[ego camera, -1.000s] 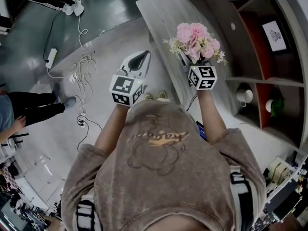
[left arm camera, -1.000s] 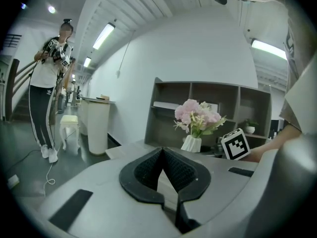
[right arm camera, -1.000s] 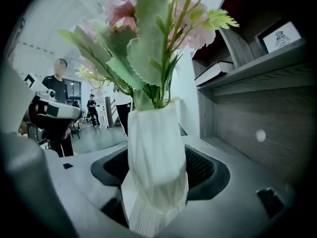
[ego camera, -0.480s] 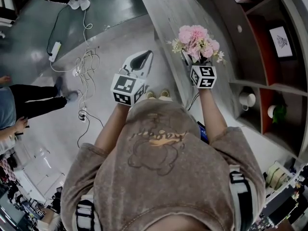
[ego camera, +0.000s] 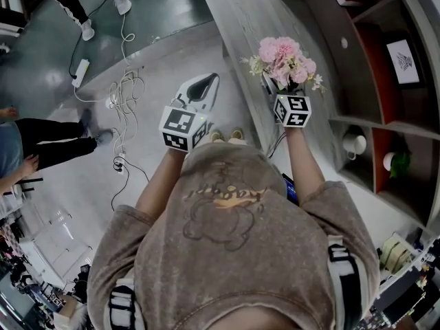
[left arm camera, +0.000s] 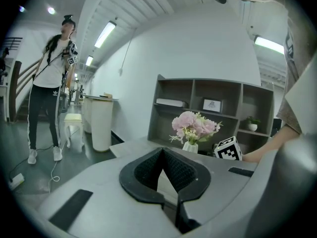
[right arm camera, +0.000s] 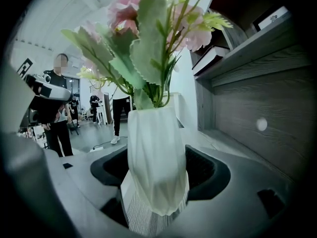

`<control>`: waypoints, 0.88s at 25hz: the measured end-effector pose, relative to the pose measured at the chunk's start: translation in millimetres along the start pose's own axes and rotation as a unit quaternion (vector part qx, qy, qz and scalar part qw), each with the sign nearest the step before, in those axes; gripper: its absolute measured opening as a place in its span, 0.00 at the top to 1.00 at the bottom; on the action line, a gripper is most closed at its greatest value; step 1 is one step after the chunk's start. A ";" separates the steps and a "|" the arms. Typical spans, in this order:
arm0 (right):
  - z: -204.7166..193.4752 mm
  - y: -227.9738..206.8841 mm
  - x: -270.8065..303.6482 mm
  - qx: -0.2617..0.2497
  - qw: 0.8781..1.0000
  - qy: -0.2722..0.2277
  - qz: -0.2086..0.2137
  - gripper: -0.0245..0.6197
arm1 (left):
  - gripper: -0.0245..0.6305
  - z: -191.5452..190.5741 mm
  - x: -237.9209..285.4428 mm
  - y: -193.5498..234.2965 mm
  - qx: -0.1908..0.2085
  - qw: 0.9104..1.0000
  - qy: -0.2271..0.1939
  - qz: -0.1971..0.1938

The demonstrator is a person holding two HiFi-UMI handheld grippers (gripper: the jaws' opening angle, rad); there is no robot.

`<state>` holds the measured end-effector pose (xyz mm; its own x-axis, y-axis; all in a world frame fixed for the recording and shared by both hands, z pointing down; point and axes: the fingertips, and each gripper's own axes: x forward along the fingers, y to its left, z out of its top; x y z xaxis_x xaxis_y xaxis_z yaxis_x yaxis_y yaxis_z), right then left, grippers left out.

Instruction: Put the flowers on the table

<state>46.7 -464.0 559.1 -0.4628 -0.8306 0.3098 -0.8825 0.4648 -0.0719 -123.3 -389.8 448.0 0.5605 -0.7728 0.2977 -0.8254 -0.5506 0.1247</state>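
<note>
A grey shelf unit [ego camera: 377, 124] ran along the right side, and a long grey wood-grain desk [ego camera: 251, 19] stood just in front of it. A bystander in black trousers [ego camera: 51, 150] sat at the left edge of the head view, well apart from the desk, and loose cables [ego camera: 120, 95] lay on the floor between them. The right hand-held gripper [ego camera: 273, 84] reached over the near part of the desk, its jaws clamped on either side of a white faceted vase [right arm camera: 156, 157] that stood upright between them. The pink flowers [ego camera: 285, 57] rose from that vase above the desk top; whether the vase's base touched the surface could not be told. The left hand-held gripper [ego camera: 198, 91] hung over the floor just beside the desk's edge, its tips drawn together with nothing between them. A white mug [ego camera: 354, 143] sat in a lower shelf compartment.
</note>
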 end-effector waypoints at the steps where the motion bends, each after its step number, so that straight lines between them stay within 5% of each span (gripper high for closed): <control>1: -0.2 -0.1 -0.2 0.002 1.000 -0.001 0.000 0.44 | 0.94 -0.4 0.2 0.2 0.000 1.000 0.000 0.000; 22: -13.1 3.0 -0.8 0.010 1.000 0.026 -0.004 0.42 | 0.94 -6.7 -0.8 -2.3 -0.012 1.000 0.003 -0.006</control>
<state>45.5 -457.9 571.1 -0.4506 -0.8171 0.3595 -0.8882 0.4508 -0.0887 -122.2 -385.8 453.8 0.5696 -0.7645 0.3019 -0.8204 -0.5515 0.1513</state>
